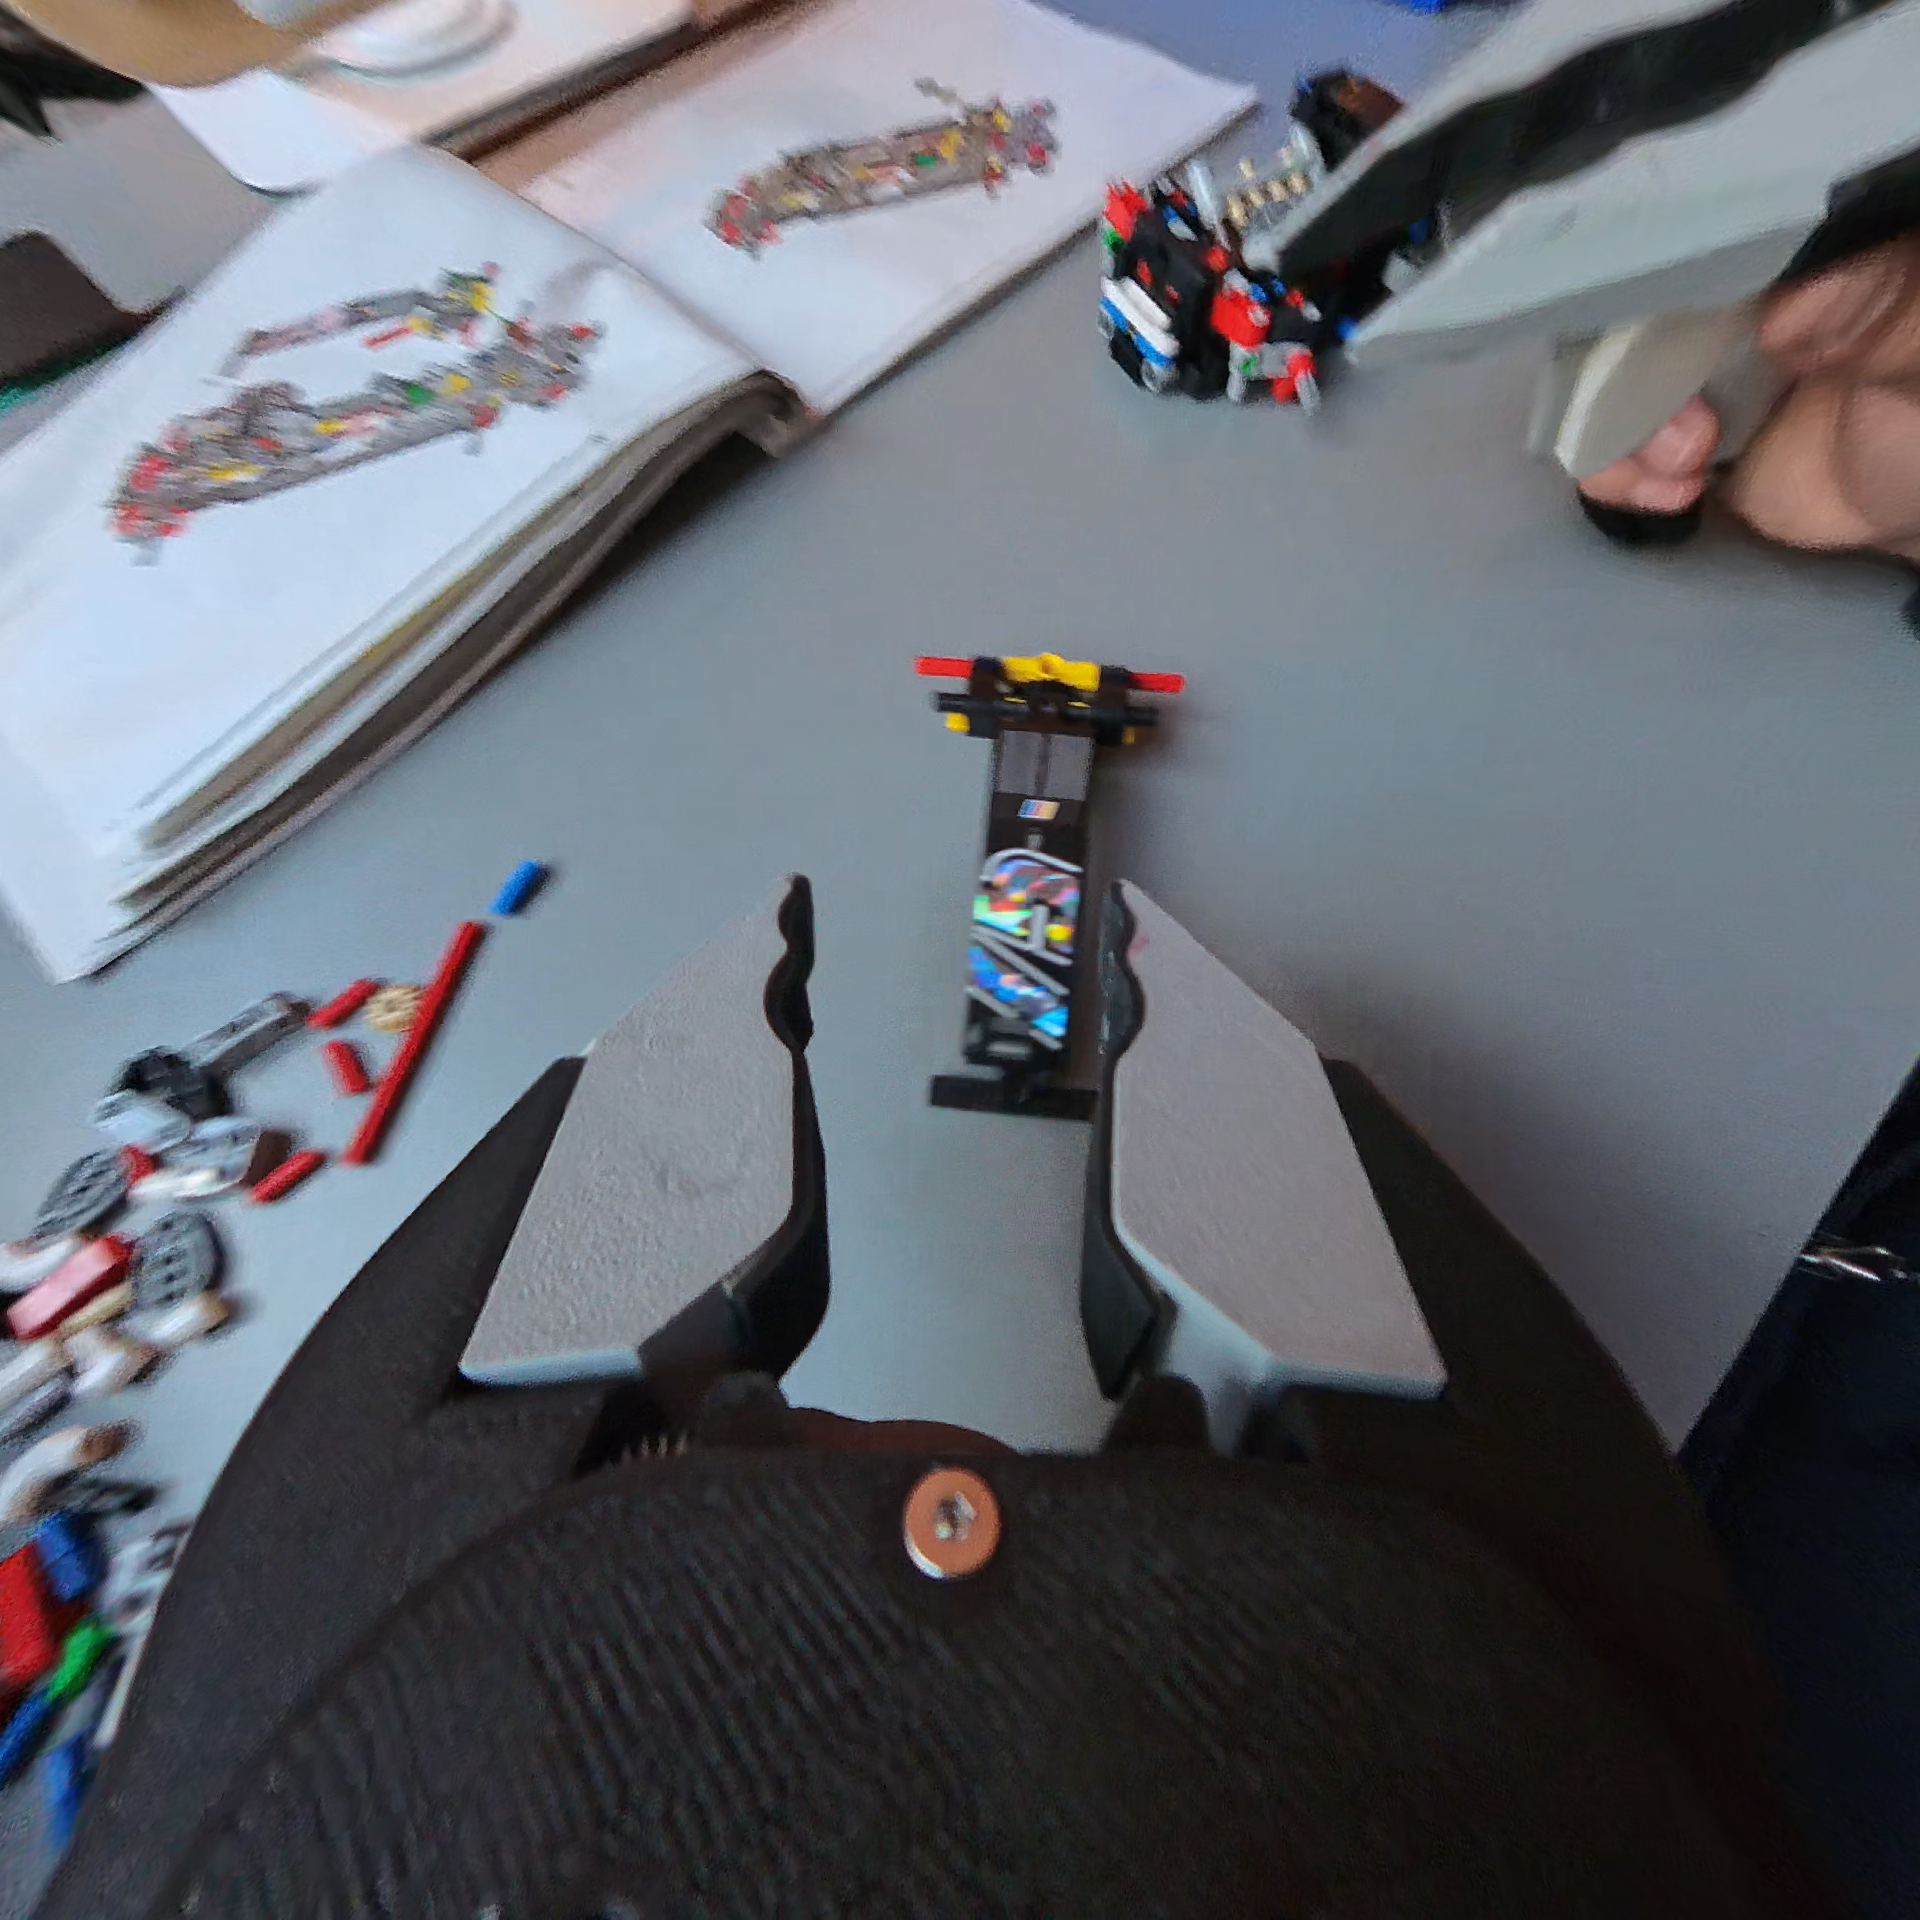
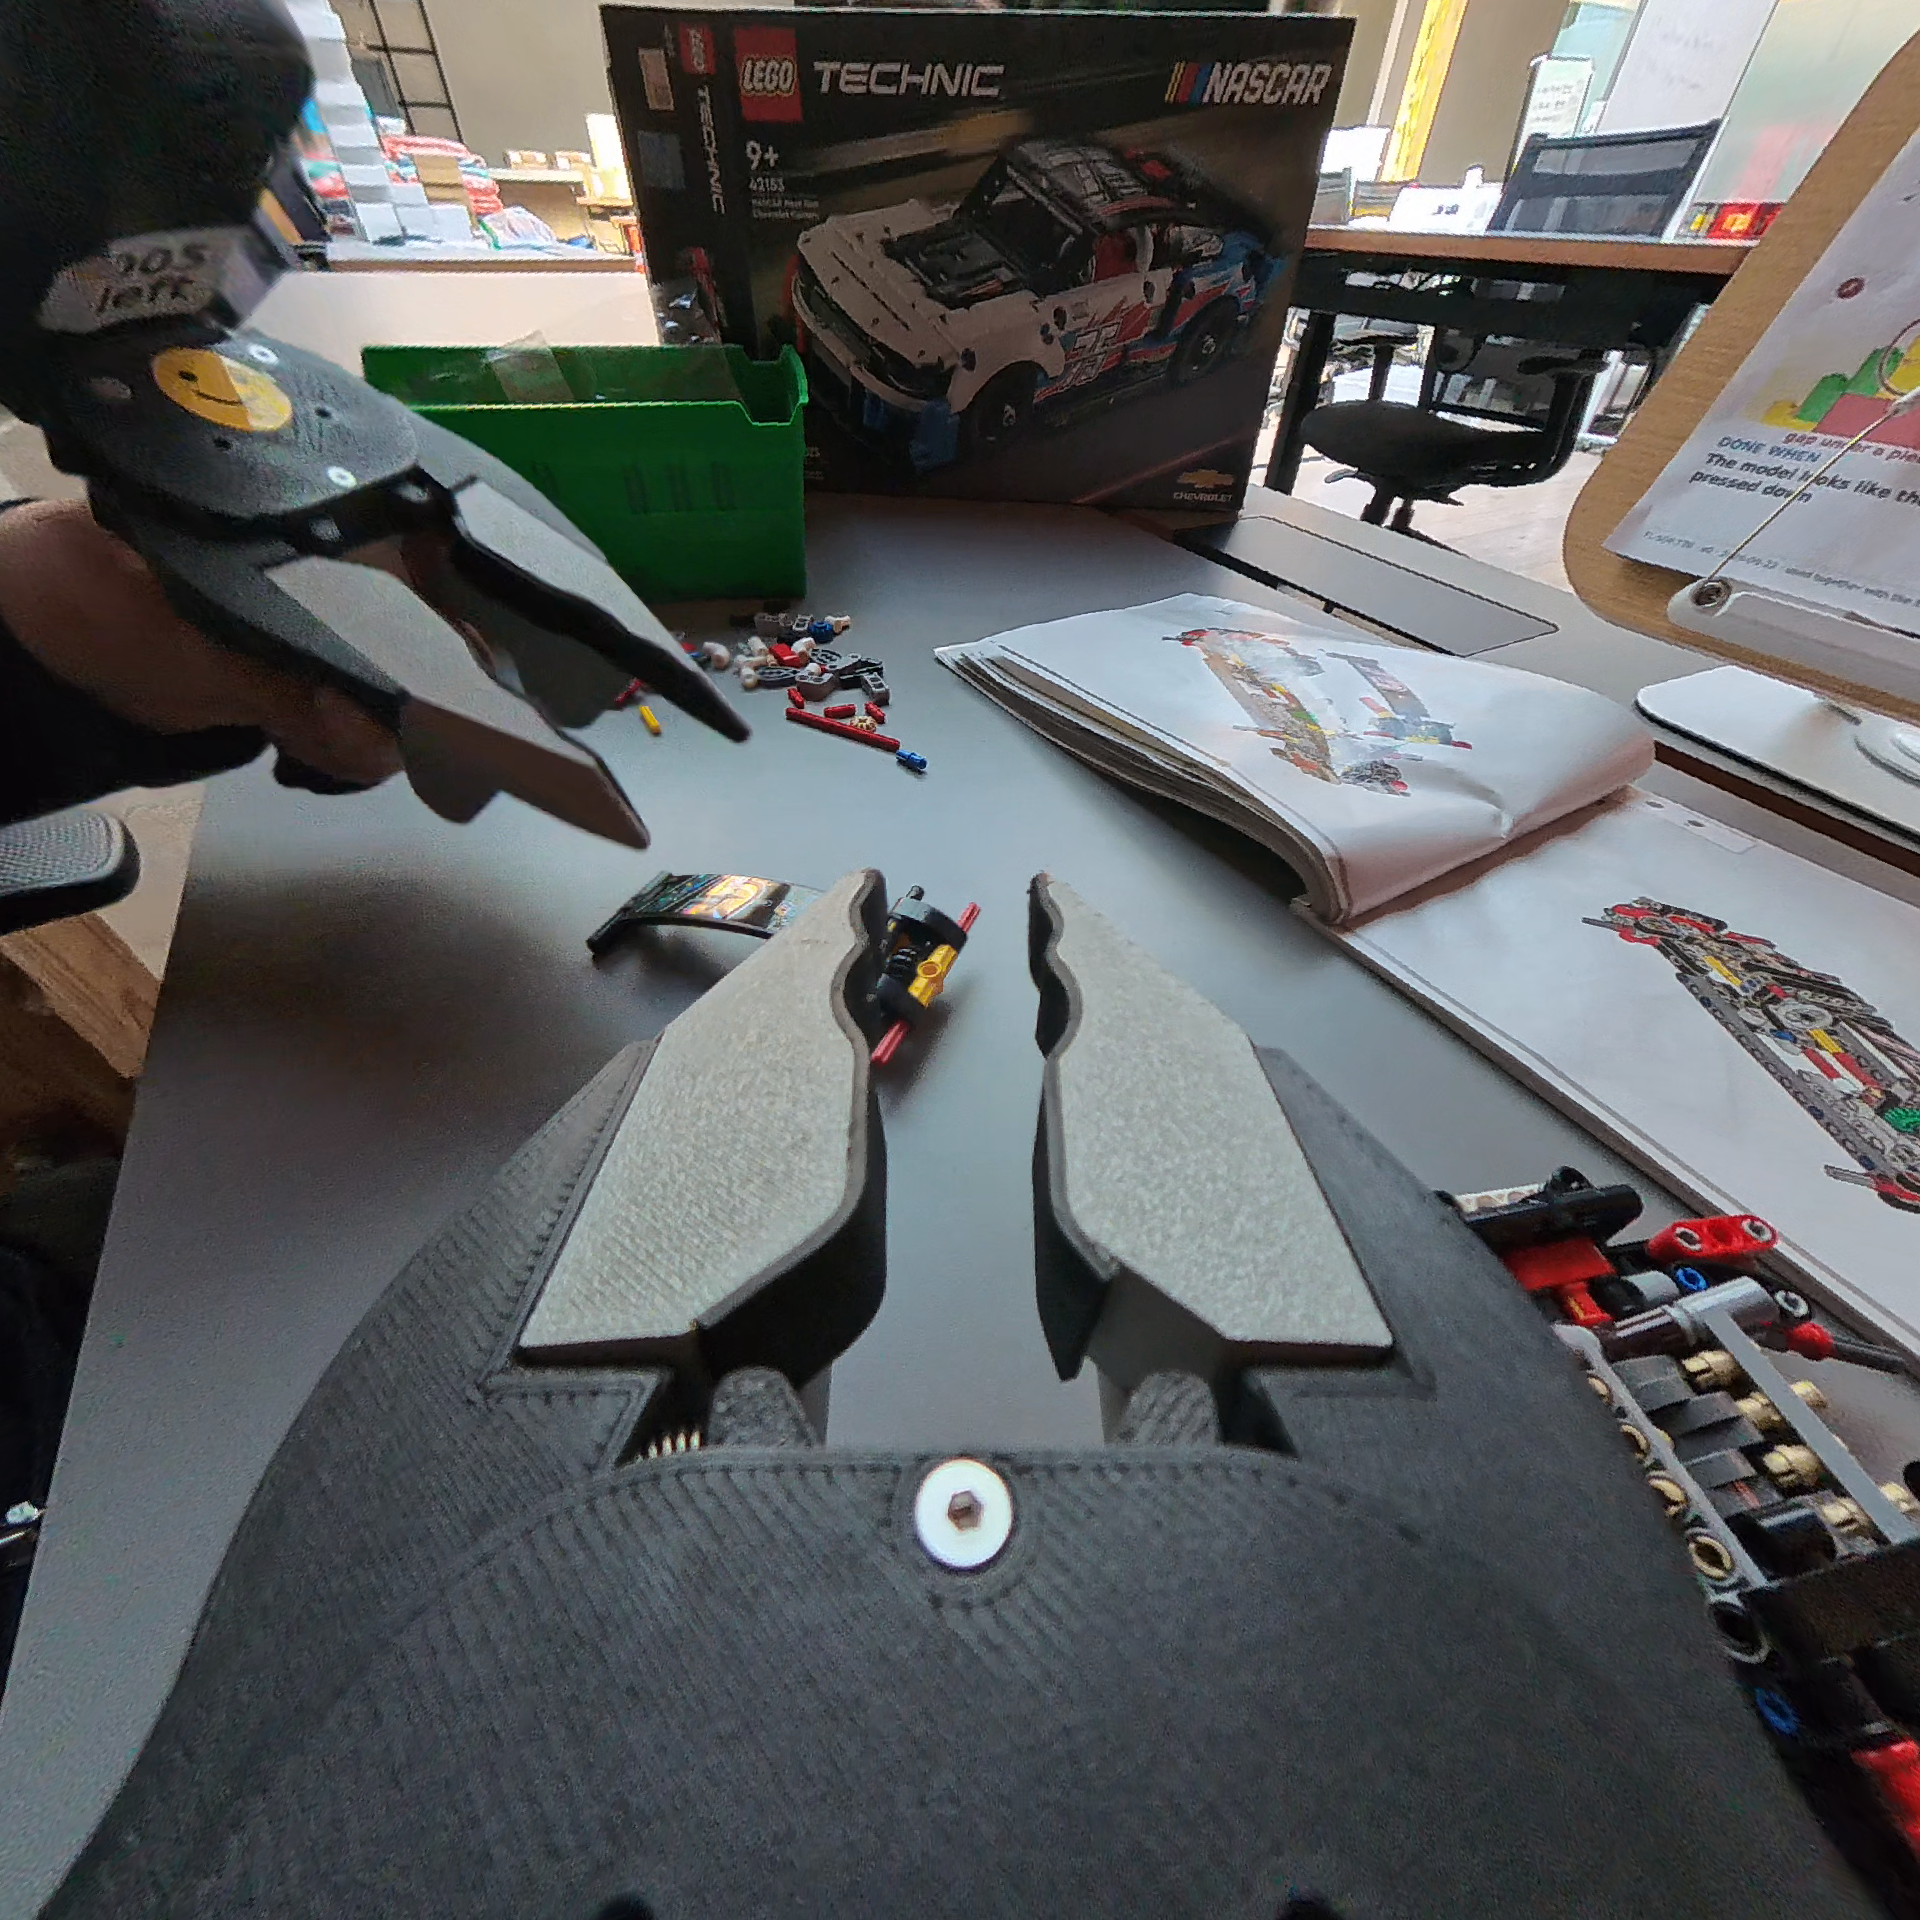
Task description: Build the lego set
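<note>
Black curved panel (image 2: 696,906) lies on table (image 2: 1039,790); both grippers' fingers apart.

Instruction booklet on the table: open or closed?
Open. The booklet lies spread on the table, pages facing up with colored build diagrams showing; the left wrist view shows both facing pages.

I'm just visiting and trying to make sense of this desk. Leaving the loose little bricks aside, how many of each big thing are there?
Hand-held grippers, fingers apart, nothing held: 2
Open instruction books: 1
Toy-car boxes: 1
Green bins: 1
Curved black panel pieces: 1
Part-built brick models: 1
Total: 7
</note>
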The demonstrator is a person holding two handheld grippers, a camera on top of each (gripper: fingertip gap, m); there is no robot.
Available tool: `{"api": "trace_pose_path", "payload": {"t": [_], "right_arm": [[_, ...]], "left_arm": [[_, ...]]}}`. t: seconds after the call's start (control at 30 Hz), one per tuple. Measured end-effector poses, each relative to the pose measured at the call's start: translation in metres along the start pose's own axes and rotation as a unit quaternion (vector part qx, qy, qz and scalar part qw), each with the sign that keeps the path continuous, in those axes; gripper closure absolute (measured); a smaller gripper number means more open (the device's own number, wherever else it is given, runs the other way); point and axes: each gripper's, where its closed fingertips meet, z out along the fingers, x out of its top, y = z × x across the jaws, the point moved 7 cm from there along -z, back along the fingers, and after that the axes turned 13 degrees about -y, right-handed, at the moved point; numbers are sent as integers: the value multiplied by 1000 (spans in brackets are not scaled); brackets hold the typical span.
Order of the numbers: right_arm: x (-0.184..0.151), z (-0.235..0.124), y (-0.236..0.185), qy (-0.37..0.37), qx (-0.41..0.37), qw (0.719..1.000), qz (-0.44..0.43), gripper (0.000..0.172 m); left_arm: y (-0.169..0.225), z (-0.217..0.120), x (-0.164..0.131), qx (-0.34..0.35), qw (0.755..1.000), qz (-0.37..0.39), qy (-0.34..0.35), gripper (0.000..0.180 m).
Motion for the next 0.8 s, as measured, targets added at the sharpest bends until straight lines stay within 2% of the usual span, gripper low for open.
{"api": "trace_pose_path", "payload": {"t": [0.2,0.3,0.47,0.6,0.67,0.73,0.8], "right_arm": [[1,-2,4,8,-11,1000,5,147],[3,-5,6,19,-19,1000,6,146],[14,-29,11,86,-47,995,-5,141],[34,-80,25,143,-68,987,5,136],[48,-116,34,138,-81,987,11,117],[53,-160,39,147,-92,984,36,112],[45,-202,40,184,-115,974,56,117]], "left_arm": [[-60,-50,-15,73,995,-54,29,127],[-84,-90,-17,115,989,-75,63,127],[-96,-149,-16,108,979,-105,137,129],[-89,-164,-14,117,979,-84,142,130],[-82,-166,-11,116,980,-70,144,131],[-71,-161,-6,86,982,-63,159,135],[-54,-146,2,25,984,-56,167,137]]}}
